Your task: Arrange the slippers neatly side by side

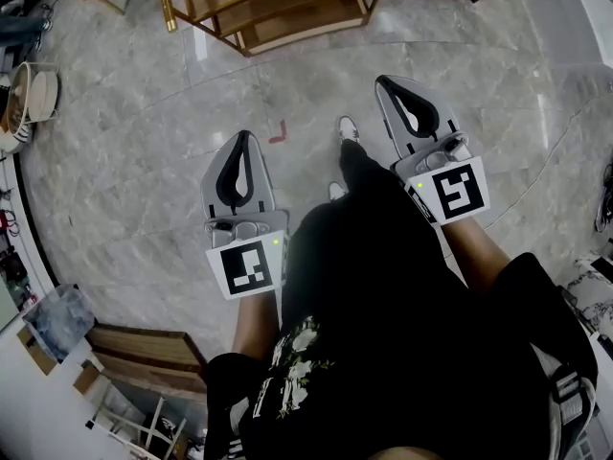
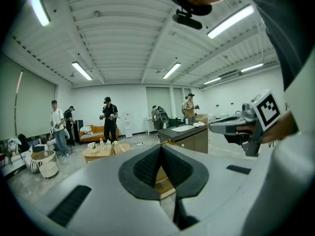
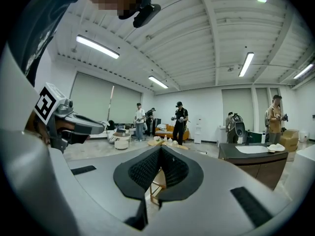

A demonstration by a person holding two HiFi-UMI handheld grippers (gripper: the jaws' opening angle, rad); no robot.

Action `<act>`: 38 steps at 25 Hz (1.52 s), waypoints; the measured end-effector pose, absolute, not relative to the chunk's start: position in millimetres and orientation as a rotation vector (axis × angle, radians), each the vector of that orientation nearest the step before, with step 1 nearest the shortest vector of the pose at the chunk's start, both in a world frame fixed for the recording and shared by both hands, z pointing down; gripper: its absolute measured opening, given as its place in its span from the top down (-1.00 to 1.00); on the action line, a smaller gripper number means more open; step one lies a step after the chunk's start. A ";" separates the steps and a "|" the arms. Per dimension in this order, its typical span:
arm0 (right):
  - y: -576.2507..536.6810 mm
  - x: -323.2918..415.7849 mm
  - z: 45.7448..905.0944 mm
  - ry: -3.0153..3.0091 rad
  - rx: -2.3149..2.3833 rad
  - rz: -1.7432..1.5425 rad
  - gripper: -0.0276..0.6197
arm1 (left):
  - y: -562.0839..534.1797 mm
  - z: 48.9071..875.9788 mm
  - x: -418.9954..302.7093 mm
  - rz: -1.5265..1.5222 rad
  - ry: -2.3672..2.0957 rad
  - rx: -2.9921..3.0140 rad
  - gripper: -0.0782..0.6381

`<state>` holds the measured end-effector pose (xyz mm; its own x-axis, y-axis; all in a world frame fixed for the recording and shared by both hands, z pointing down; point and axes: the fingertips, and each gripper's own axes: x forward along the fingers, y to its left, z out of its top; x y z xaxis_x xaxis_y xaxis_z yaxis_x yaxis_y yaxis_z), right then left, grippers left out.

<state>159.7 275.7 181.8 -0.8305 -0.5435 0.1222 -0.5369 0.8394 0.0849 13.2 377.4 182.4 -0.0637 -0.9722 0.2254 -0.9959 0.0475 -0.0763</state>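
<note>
No slippers show in any view. In the head view my left gripper (image 1: 241, 138) and right gripper (image 1: 385, 82) are both held out level over the grey marble floor (image 1: 144, 180), jaws shut with nothing between them. The left gripper view looks along its shut, empty jaws, my left gripper (image 2: 161, 147) pointing across the room, and my right gripper (image 2: 245, 126) floats at the right. The right gripper view shows my right gripper (image 3: 160, 148) the same way, shut and empty, with the left gripper (image 3: 66, 119) at the left. The person's two shoes (image 1: 347, 128) stand on the floor between the grippers.
A low wooden table (image 1: 278, 8) stands ahead at the top. A round basket (image 1: 34, 94) sits at the left edge and wooden shelving (image 1: 134, 353) at the lower left. A red corner mark (image 1: 278, 134) is on the floor. Several people (image 2: 109, 119) and a dark counter (image 3: 251, 159) are farther off.
</note>
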 end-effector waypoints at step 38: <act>133.6 144.2 180.0 -2.955 0.697 -0.055 0.93 | 234.9 163.5 18.6 0.309 -2.284 2.004 0.78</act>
